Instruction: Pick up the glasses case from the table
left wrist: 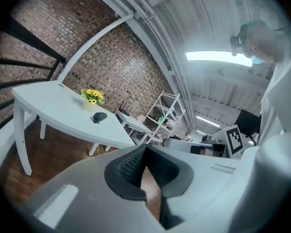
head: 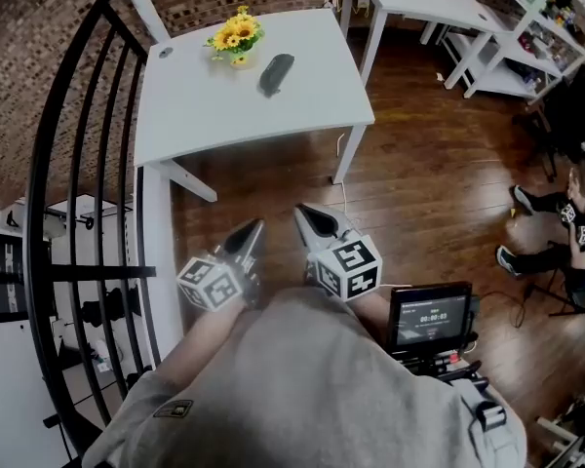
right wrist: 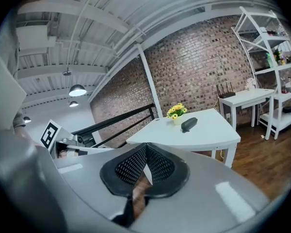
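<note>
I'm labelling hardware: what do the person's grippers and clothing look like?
Both the left gripper and right gripper have smooth grey tapering jaws with black dimpled pads, and each carries a white cube bearing black square markers. The person wears a grey top.

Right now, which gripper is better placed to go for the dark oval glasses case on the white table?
Right, slightly. The right gripper reaches further toward the white table, and in its view the dark oval glasses case lies almost straight ahead; the left gripper sits further back. Both are shut and empty.
</note>
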### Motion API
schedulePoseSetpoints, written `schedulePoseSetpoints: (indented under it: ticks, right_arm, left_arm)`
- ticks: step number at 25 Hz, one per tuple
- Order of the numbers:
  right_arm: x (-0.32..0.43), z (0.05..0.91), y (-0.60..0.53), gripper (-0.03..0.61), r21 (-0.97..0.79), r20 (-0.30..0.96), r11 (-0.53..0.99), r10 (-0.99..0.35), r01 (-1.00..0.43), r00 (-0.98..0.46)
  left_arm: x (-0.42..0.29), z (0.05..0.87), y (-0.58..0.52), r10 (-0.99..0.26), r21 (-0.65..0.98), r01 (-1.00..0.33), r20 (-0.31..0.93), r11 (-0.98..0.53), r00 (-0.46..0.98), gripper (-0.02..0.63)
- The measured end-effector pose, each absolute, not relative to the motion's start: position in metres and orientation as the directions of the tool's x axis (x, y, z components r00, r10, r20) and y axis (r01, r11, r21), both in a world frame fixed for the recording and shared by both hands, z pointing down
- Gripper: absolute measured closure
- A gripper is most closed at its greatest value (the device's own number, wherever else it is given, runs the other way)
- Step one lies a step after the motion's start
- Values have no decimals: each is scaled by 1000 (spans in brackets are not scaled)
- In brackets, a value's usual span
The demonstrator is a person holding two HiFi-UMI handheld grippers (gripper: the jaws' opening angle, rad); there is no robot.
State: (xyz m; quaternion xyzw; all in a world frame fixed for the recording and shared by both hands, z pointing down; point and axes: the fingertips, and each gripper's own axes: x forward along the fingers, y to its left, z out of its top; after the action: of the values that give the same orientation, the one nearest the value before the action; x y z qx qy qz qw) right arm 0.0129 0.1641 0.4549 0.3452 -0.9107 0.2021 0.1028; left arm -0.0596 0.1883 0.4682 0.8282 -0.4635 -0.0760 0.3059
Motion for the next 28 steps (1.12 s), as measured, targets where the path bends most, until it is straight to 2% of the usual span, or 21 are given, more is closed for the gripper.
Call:
schedulePoseSetpoints:
  ticks: [17, 28]
  right_arm:
    - [20, 465, 38, 568, -331, 349, 705, -527, -628, -775]
    - [-10, 477, -51, 568, -290, 382, 664, -580, -689, -720]
  left_arm:
    - [-51, 471, 67, -841, 610, -727, 176, -315, 512, 612]
    - [-88, 484, -30, -814, 603, -711, 168, -361, 556, 612]
